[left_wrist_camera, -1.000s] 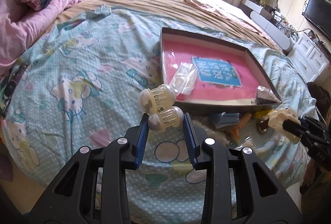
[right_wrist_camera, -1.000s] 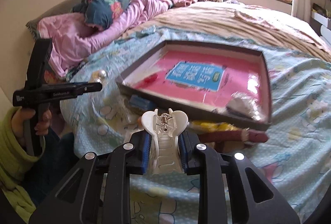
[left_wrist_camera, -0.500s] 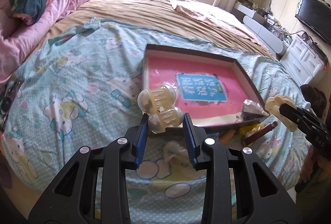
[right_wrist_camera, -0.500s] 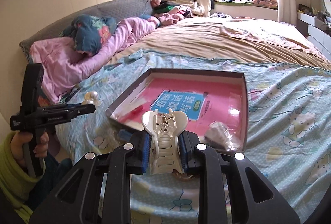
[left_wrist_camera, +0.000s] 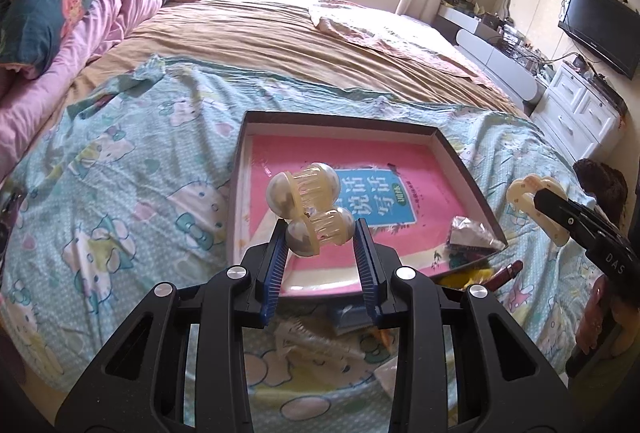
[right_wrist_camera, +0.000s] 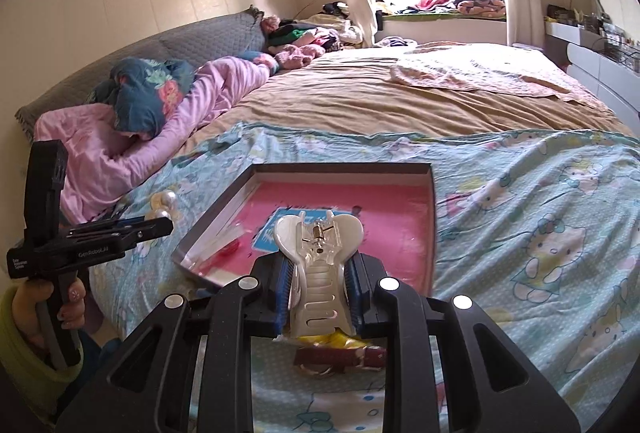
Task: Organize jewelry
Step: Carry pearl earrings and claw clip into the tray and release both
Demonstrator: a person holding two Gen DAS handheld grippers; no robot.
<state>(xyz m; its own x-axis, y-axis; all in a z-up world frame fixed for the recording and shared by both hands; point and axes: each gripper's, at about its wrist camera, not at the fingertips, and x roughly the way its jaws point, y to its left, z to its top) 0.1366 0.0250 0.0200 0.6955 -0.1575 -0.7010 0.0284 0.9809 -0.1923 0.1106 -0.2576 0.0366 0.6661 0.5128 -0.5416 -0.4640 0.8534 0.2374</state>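
**Both claws held above the tray's near edge**

Bedding in pale blue cartoon print (left_wrist_camera: 132, 169) is spreading under both of your tools, with a tan blanket (left_wrist_camera: 280, 37) lying beyond it toward the window.

Your left gripper (left_wrist_camera: 320, 233) is tilting down toward the bed, its blue pads clamping the lower bulb of a cream pearl hair claw (left_wrist_camera: 310, 203), which is sticking up and leaning left over the near part of the dark-rimmed tray (left_wrist_camera: 460, 157). Your right gripper (right_wrist_camera: 319, 289) is angling less steeply, its jaws pinching the body of a white hair claw (right_wrist_camera: 319, 253) that is standing upright with its spring end forward. In the right wrist view your left hand (right_wrist_camera: 44, 301) is wrapping the black handle at the far left, clear of the tray.

That tray is lying on the blue sheet with a pink book (left_wrist_camera: 360, 169) filling its floor and a crumpled clear bag (left_wrist_camera: 470, 235) sitting in its near right corner. Open pink floor is showing across the middle and far side. Just short of the near rim, a yellow item (right_wrist_camera: 340, 341) and a dark red strap (right_wrist_camera: 340, 357) are crowding the sheet below your right jaws.
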